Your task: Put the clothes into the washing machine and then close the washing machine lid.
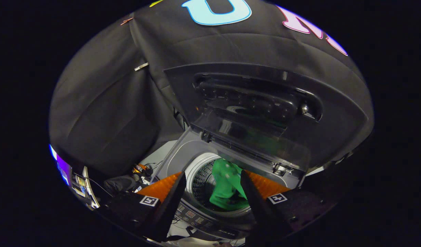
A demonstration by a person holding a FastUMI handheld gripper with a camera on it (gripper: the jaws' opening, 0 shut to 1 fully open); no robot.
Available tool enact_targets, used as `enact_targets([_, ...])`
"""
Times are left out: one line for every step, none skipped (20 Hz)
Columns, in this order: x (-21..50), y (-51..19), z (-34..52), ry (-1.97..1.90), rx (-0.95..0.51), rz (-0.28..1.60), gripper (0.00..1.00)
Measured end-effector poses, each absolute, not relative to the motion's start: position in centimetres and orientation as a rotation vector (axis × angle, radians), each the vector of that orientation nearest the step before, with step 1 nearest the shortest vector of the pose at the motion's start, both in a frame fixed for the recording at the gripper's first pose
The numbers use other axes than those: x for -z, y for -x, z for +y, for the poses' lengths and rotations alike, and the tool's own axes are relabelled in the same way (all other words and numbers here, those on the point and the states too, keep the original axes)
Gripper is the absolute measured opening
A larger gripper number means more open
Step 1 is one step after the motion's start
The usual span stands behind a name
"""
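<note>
Jaws apart, empty, above drum (200, 178); green garment (226, 185) inside; lid (244, 116) raised.

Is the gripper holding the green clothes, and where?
No, nothing is held. The gripper has its jaws open above the washing machine; the green clothes lie in the drum below.

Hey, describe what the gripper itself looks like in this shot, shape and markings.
The gripper has two long, tapering wedge-shaped fingers that narrow toward their tips. Ribbed panels run along their outer sides. Each finger base carries a small square black-and-white marker tag, one on either side. The fingers stand apart, open.
</note>
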State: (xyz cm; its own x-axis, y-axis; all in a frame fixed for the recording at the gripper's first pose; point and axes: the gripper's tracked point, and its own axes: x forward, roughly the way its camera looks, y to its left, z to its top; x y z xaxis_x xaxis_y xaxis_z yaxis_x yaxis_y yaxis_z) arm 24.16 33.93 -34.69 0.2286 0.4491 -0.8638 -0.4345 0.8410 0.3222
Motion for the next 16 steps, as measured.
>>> enact_targets([34.2,-24.2,34.1,-0.02,-0.611,1.19,0.99])
enact_targets([33.9,-24.3,34.3,-0.028,-0.617,1.182,0.99])
enact_targets([33.6,-24.5,34.4,-0.034,-0.625,1.167,0.99])
enact_targets([33.1,-24.7,34.8,-0.038,-0.637,1.147,0.99])
enact_targets([32.6,-25.0,35.1,-0.043,-0.652,1.118,0.99])
enact_targets([31.8,-25.3,35.6,-0.049,-0.673,1.082,0.99])
enact_targets([30.8,-25.6,36.1,-0.056,-0.691,1.041,0.99])
enact_targets([29.8,-26.1,36.4,-0.063,-0.707,0.996,0.99])
enact_targets([29.0,-26.7,36.7,-0.074,-0.715,0.95,0.99])
enact_targets([27.9,-27.4,36.9,-0.092,-0.718,0.901,0.99])
enact_targets([27.0,-28.0,36.9,-0.11,-0.714,0.858,0.99])
enact_targets([25.9,-28.9,36.9,-0.134,-0.706,0.808,0.99])
enact_targets([24.5,-29.9,36.8,-0.157,-0.7,0.754,0.99])
enact_targets([23.6,-30.8,36.6,-0.178,-0.687,0.702,0.99])
enact_targets([22.9,-31.7,36.3,-0.195,-0.667,0.648,0.99])
enact_targets([22.4,-32.7,35.8,-0.202,-0.641,0.602,0.99])
